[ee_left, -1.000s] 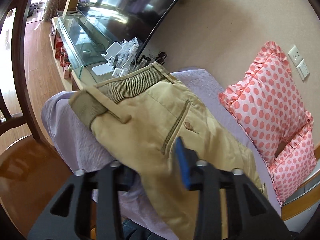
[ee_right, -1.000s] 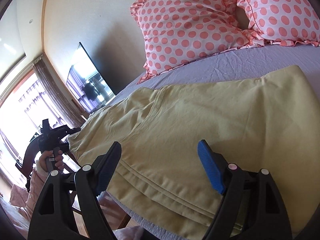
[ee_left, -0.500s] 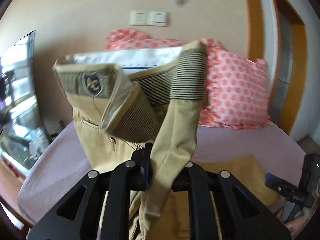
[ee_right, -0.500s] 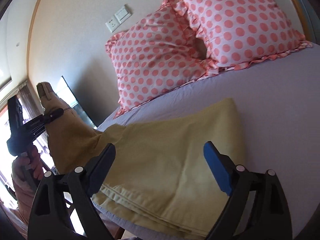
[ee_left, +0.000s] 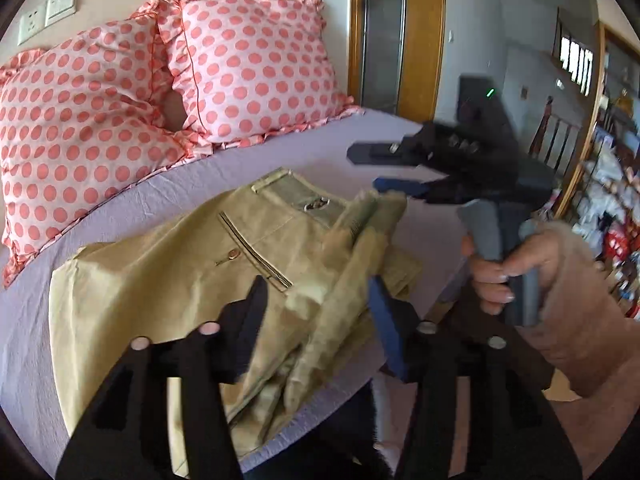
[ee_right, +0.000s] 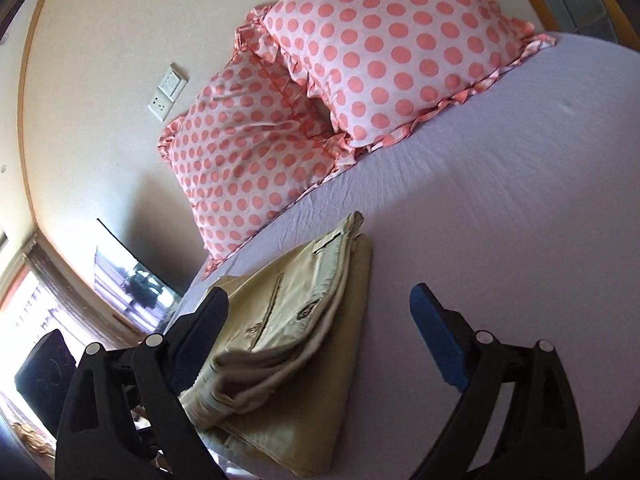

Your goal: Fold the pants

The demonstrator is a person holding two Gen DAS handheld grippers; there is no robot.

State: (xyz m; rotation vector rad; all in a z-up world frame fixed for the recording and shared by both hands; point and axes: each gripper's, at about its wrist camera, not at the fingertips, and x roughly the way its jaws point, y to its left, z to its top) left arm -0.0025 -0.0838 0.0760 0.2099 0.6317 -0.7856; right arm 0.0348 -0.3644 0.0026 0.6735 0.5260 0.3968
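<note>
**Khaki pants lie doubled on the lilac bed, both grippers spread and empty**

On the lilac bedsheet [ee_left: 256,160], near its front edge, the khaki pants [ee_left: 168,280] lie folded over on themselves, the waistband end stacked on the leg layers. In the left wrist view the back pocket with its button faces up, and a rumpled ridge of waistband fabric runs from centre toward 5 o'clock. The left gripper [ee_left: 316,312] hovers just over that ridge with its fingers wide apart; cloth shows between them, but neither pad is pressed onto it. At 3 o'clock in that view the right gripper [ee_left: 368,170] is held in the person's hand [ee_left: 516,260], blurred, its fingers parted and empty, above the sheet beside the pants.

In the right wrist view the right gripper [ee_right: 320,328] is spread wide, the pants [ee_right: 288,340] lying at 7 o'clock by its dark finger, the blue pad over bare sheet. Two pink polka-dot pillows [ee_right: 360,80] lean against the wall at 12 o'clock.
</note>
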